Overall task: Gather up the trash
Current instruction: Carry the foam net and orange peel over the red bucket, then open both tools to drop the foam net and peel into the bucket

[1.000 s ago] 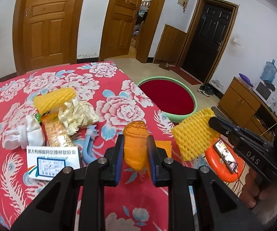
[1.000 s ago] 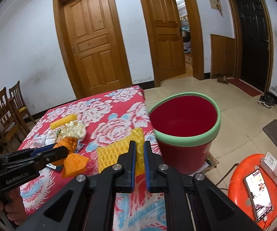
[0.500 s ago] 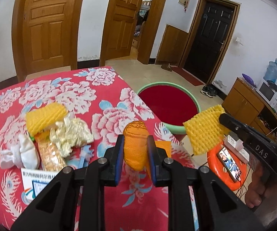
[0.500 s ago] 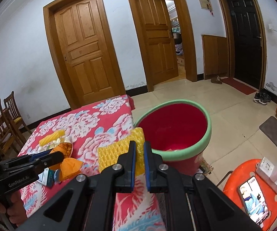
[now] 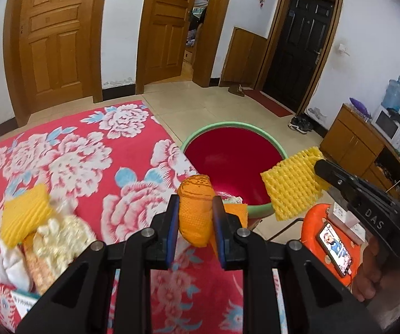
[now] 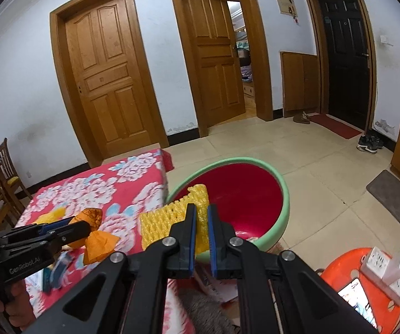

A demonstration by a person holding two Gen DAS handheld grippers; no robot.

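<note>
My left gripper is shut on an orange foam wrapper and holds it above the table's right edge, near the red bin with a green rim. My right gripper is shut on a yellow foam net sheet, held over the bin's near rim. The yellow sheet also shows in the left wrist view, and the orange wrapper in the right wrist view.
On the red floral tablecloth lie another yellow foam net, crumpled pale paper, white tissue, a snack packet and a printed box. An orange stool with a phone stands right of the bin. Wooden chairs stand far left.
Both grippers have moved forward toward the bin with their trash. The yellow sheet has gone from over the table to over the bin's rim.
</note>
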